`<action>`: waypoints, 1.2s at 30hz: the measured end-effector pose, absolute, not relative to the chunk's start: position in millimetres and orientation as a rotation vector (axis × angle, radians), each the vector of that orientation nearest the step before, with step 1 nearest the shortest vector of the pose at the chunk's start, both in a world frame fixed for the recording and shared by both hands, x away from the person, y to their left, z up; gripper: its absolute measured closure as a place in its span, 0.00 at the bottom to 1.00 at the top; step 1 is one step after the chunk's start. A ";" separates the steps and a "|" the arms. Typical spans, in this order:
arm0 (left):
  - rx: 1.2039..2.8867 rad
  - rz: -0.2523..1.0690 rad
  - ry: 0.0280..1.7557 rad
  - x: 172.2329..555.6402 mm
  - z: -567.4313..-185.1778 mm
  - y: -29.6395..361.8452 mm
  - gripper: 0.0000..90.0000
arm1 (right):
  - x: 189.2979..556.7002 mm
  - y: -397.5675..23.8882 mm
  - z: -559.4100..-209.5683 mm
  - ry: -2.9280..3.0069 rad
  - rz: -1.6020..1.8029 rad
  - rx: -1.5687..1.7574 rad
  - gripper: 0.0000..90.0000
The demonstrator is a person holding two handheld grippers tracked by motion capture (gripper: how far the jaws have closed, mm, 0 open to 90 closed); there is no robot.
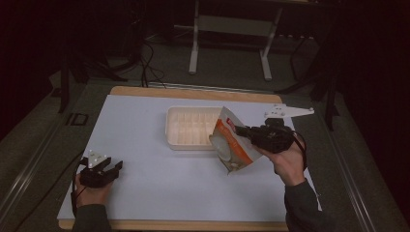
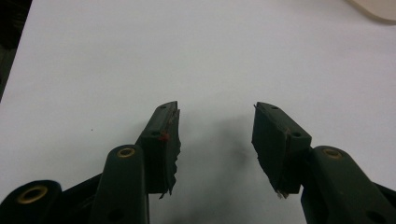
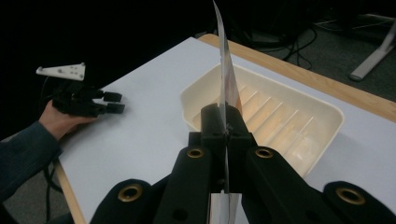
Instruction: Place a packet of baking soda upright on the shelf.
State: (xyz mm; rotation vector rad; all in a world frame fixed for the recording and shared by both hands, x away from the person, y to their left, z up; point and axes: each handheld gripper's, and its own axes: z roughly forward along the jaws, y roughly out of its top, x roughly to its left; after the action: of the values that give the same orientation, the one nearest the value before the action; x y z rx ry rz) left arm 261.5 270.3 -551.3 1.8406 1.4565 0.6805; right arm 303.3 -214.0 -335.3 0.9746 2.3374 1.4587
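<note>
1. While my left gripper (image 1: 115, 166) rests low at the near left corner of the table (image 1: 145, 193), I have the right gripper (image 1: 240, 130) lifted above the right half of it, jaws pointing left toward the tray.
2. My right gripper is clenched on a packet (image 1: 232, 141), a flat white pouch with an orange band and a pale round picture on its face. In the right gripper view the two black jaws meet on the packet's thin edge (image 3: 225, 74), which stands up between them like a blade.
3. The packet hangs in the air, tilted, with its upper corner over the right end of the tray and its lower corner out toward the near side, off the table surface. Whether it touches the tray rim I cannot tell.
4. The tray (image 1: 170, 126) is a cream rectangular dish with ribbed dividers inside, sitting in the middle of the white table top, toward the far edge. In the right gripper view its ribbed floor (image 3: 285, 123) lies just beyond the jaws.
5. My left gripper is released: the left gripper view shows its jaws standing wide apart with nothing but bare white table between them (image 2: 215, 60).
6. The left hand (image 1: 92, 193) lies on the table holding that gripper, well apart from the tray and the packet. The same hand and gripper appear at the far left in the right gripper view (image 3: 79, 100).
</note>
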 end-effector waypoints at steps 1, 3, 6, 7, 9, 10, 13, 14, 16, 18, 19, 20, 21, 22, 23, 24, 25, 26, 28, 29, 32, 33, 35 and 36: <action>1.837 0.678 1.458 261.5 -551.3 270.8 0.57 | 304.5 -214.1 -334.5 2.333 1.464 0.979 1.00; 1.834 0.678 1.459 261.5 -551.3 270.8 0.57 | 306.2 -214.6 -332.7 2.324 1.471 0.985 1.00; 1.838 0.680 1.459 261.5 -551.3 270.4 0.57 | 307.2 -214.8 -330.6 2.316 1.473 0.983 1.00; 1.837 0.680 1.459 261.5 -551.3 270.4 0.57 | 307.7 -214.7 -328.7 2.308 1.473 0.987 1.00; 1.835 0.680 1.458 261.4 -551.3 270.6 0.57 | 308.8 -214.6 -326.7 2.300 1.472 0.988 1.00; 1.835 0.682 1.459 261.3 -551.2 270.8 0.57 | 309.3 -214.2 -326.0 2.296 1.473 0.992 1.00; 1.834 0.686 1.460 261.0 -551.0 270.6 0.56 | 311.9 -212.9 -323.5 2.284 1.481 1.000 1.00; 1.834 0.687 1.459 261.0 -551.1 270.3 0.56 | 312.7 -212.4 -323.1 2.281 1.484 1.003 1.00; 1.835 0.690 1.459 261.0 -551.1 270.0 0.56 | 314.6 -211.5 -322.7 2.274 1.485 1.013 1.00; 1.836 0.690 1.459 260.9 -551.0 270.1 0.56 | 317.1 -210.1 -322.8 2.267 1.489 1.029 1.00; 1.835 0.691 1.459 260.9 -551.0 270.1 0.56 | 318.3 -209.3 -323.0 2.264 1.491 1.036 1.00; 1.837 0.691 1.458 260.9 -551.0 270.0 0.56 | 319.2 -208.4 -323.2 2.261 1.494 1.043 1.00; 1.838 0.691 1.458 260.9 -551.0 270.0 0.56 | 320.2 -207.4 -323.5 2.256 1.496 1.052 1.00; 1.837 0.691 1.458 261.0 -551.0 270.0 0.56 | 321.1 -206.7 -323.7 2.252 1.497 1.055 1.00; 1.837 0.691 1.458 261.0 -551.0 270.0 0.56 | 322.0 -205.8 -323.9 2.249 1.500 1.059 1.00; 1.836 0.690 1.458 260.9 -550.9 270.2 0.56 | 323.1 -204.6 -324.1 2.243 1.505 1.065 1.00; 1.836 0.690 1.458 260.9 -550.9 270.2 0.56 | 323.7 -204.0 -324.2 2.241 1.506 1.068 1.00; 1.837 0.690 1.458 260.9 -551.0 270.1 0.56 | 324.6 -203.0 -324.2 2.238 1.511 1.072 1.00; 1.838 0.692 1.456 260.9 -551.0 269.9 0.56 | 325.1 -202.5 -324.3 2.237 1.518 1.074 1.00; 1.840 0.694 1.454 260.9 -551.0 269.7 0.56 | 325.9 -201.5 -324.4 2.239 1.529 1.068 1.00; 1.837 0.694 1.455 260.9 -551.0 269.6 0.56 | 328.1 -199.1 -324.6 2.224 1.552 1.084 1.00; 1.837 0.694 1.455 260.9 -551.0 269.7 0.56 | 328.5 -198.5 -324.6 2.223 1.557 1.086 1.00; 1.837 0.694 1.455 260.9 -551.0 269.7 0.56 | 329.4 -196.2 -324.2 2.215 1.566 1.092 1.00; 1.838 0.694 1.456 260.9 -550.9 269.6 0.56 | 329.6 -195.2 -324.0 2.214 1.568 1.094 1.00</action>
State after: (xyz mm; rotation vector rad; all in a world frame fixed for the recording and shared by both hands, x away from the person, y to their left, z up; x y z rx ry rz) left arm 260.9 269.6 -550.9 1.8381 1.4557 0.6942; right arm 329.6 -195.2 -324.0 1.0938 2.2140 1.5681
